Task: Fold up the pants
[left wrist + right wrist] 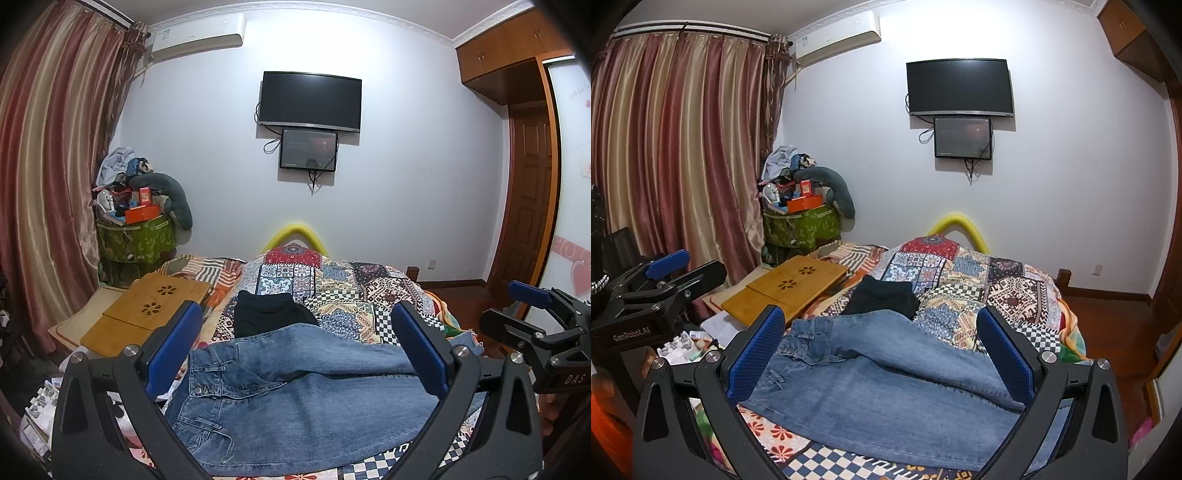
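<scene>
Jeans on bed

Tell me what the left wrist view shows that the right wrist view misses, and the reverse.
Left wrist only: the wooden door and the right gripper at its edge. Right wrist only: the full curtain rail and the left gripper. Both: blue jeans spread on the patchwork quilt, black garment behind, both grippers open.

In the right wrist view, white lettering reading "GenRobot.AI" stands on the black body of the left hand-held gripper, off to the left. In the left wrist view, the letters "DAS" show on the black body of the right hand-held gripper, off to the right. The marks on the air conditioner and the wall screens are too small to read.
</scene>
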A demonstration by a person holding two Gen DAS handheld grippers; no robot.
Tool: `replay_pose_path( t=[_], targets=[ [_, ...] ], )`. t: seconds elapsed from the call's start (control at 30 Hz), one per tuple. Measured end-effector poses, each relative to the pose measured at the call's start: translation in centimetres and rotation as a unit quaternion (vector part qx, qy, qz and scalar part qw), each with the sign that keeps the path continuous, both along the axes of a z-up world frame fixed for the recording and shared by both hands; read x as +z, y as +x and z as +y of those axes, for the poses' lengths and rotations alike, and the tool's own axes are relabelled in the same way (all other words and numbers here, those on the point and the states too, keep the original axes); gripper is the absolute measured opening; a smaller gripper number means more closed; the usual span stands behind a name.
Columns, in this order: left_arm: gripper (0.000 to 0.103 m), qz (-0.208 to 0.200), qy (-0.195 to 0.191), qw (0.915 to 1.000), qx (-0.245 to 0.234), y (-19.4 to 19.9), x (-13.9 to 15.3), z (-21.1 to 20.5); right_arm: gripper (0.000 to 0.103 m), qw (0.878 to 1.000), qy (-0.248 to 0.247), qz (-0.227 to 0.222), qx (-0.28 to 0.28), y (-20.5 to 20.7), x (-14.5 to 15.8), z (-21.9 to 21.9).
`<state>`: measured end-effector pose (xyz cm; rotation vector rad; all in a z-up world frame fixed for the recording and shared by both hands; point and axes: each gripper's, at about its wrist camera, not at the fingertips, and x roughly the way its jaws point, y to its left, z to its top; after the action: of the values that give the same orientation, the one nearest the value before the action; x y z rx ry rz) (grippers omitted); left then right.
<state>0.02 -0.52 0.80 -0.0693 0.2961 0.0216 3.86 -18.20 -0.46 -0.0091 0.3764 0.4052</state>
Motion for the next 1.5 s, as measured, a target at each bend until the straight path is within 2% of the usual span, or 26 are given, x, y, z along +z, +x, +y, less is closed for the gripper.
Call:
replay_pose_path(
  t=[0.2, 0.4, 0.57, 0.77, 0.9, 1.1, 1.2, 1.3, 1.37, 1.5],
  targets=[
    [0.103, 0.007, -0.002, 1.0000, -0.002, 1.2, -0.3, 0.5, 0.103, 1.000, 0.002, 0.007, -0.001, 0.8, -0.5, -0.1],
    [0.103, 0.014, -0.003, 0.9999, 0.008, 4.9, -1.0, 1.5, 0.103, 1.000, -0.010, 0.015, -0.004, 3.3, -1.4, -0.3],
    [0.103, 0.032, -0.011, 0.9993, 0.013, 9.5, -2.0, 3.1, 0.103, 0.999, -0.023, 0.030, -0.014, 6.9, -2.5, -0.8],
    [0.103, 0.061, 0.004, 0.9978, 0.025, 15.9, -3.9, 5.4, 0.103, 0.997, -0.034, 0.063, -0.018, 11.7, -4.8, -1.3],
    [0.103, 0.107, 0.031, 0.9936, 0.018, 20.6, -6.5, 7.1, 0.103, 0.995, -0.036, 0.089, -0.005, 14.9, -6.7, -1.7],
    [0.103, 0.167, 0.058, 0.9827, 0.056, 26.8, -13.1, 10.4, 0.103, 0.990, -0.032, 0.137, 0.009, 19.4, -10.1, -2.5],
    [0.103, 0.209, 0.057, 0.9743, 0.063, 29.3, -16.7, 12.0, 0.103, 0.987, -0.046, 0.154, 0.005, 21.6, -12.2, -2.6],
    [0.102, 0.259, 0.043, 0.9617, 0.078, 31.4, -20.8, 14.1, 0.103, 0.983, -0.054, 0.174, 0.010, 23.7, -14.5, -2.9],
    [0.085, 0.298, 0.023, 0.9507, 0.084, 32.7, -23.6, 15.3, 0.103, 0.979, -0.055, 0.193, 0.023, 25.2, -15.9, -2.9],
    [0.066, 0.356, -0.003, 0.9302, 0.090, 34.1, -27.8, 17.7, 0.101, 0.967, -0.077, 0.237, 0.056, 28.1, -18.7, -2.5]
  ],
)
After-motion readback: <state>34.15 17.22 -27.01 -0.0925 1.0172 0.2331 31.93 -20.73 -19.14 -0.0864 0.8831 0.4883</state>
